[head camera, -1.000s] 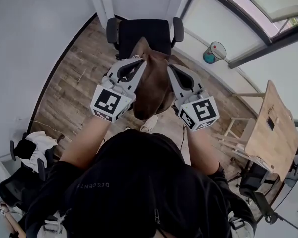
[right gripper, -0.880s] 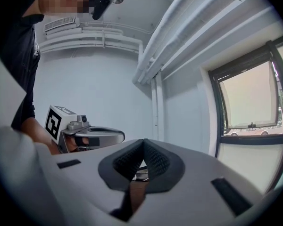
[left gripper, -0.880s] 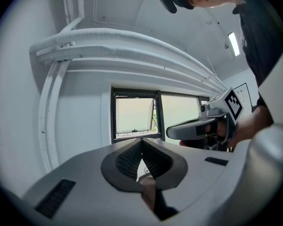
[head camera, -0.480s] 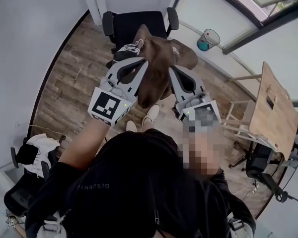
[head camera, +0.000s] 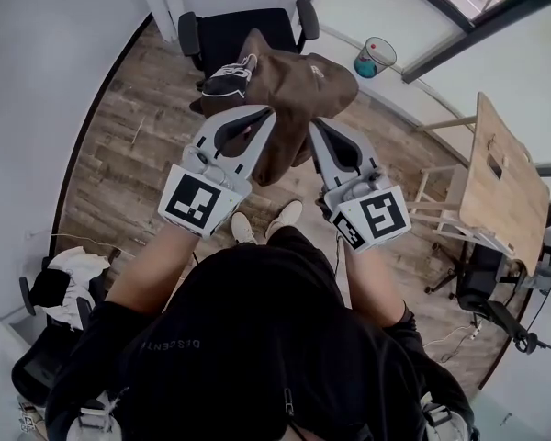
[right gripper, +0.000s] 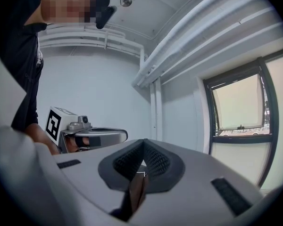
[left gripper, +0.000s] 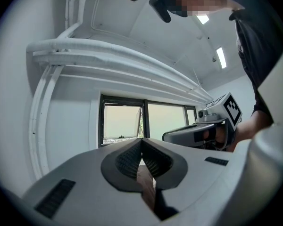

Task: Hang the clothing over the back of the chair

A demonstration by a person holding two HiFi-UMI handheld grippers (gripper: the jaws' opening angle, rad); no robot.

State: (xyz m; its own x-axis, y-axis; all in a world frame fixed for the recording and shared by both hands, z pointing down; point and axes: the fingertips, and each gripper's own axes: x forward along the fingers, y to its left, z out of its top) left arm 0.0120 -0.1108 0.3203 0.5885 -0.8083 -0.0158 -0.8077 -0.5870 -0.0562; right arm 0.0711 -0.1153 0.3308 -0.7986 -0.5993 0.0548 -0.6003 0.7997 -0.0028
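Your left gripper (head camera: 260,116) is pressed shut on a fold of the brown clothing (head camera: 294,85). Your right gripper (head camera: 318,129) is shut on another fold of it. In both gripper views a thin strip of brown cloth is pinched between the dark pads.

The two grippers point level, side by side, near each other. The clothing hangs between them in a bunch, up in the air. From your head it looks to be in front of the black chair (head camera: 230,30), over its near edge. It does not rest on the chair yet.

So I think you are on the carrying step. Next you likely need to bring the cloth over the top of the chair's back, lower it so it drapes, then let go. Keep both pinches tight until then.

Under you is a wooden floor (head camera: 119,154). A wooden table (head camera: 496,182) stands at your right, white walls are around, and a window (left gripper: 122,121) is ahead.
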